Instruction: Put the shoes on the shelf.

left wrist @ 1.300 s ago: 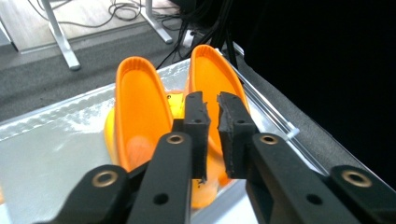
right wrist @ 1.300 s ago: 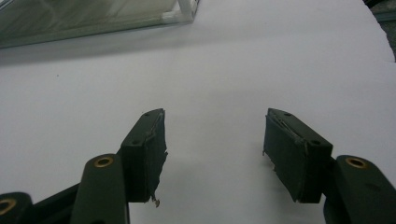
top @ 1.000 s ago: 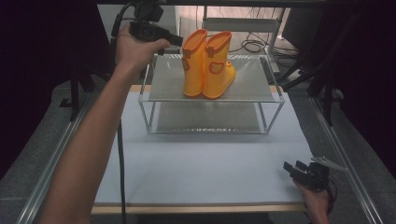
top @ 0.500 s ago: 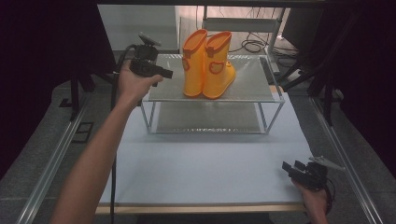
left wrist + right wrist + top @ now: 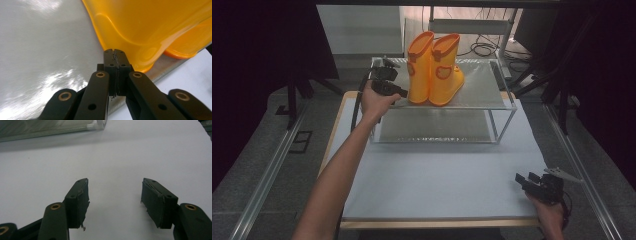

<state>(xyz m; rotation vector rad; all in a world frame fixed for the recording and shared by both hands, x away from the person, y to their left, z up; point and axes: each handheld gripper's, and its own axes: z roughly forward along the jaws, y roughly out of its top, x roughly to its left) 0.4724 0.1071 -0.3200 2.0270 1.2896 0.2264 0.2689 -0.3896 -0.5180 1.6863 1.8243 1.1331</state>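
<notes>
A pair of orange rubber boots (image 5: pixel 434 70) stands upright on the top shelf of a two-tier metal rack (image 5: pixel 484 87). My left gripper (image 5: pixel 401 92) is at the shelf's left side, just left of the boots, held by a hand. In the left gripper view it (image 5: pixel 115 52) is shut with nothing between its jaws. Its tip sits right at the lower edge of an orange boot (image 5: pixel 150 25), above the shiny shelf (image 5: pixel 42 50); I cannot tell whether it touches. My right gripper (image 5: pixel 527 179) rests low at the table's front right. It (image 5: pixel 115 193) is open over bare white tabletop.
The rack stands at the back middle of the white table (image 5: pixel 437 180), with a lower shelf (image 5: pixel 432 131) under the boots. A rack corner (image 5: pixel 96 125) lies far ahead of the right gripper. Dark stands and cables (image 5: pixel 484 49) crowd the floor behind.
The left hand has come down from high above the rack's left corner to shelf level beside the boots. The right gripper has stayed put.
</notes>
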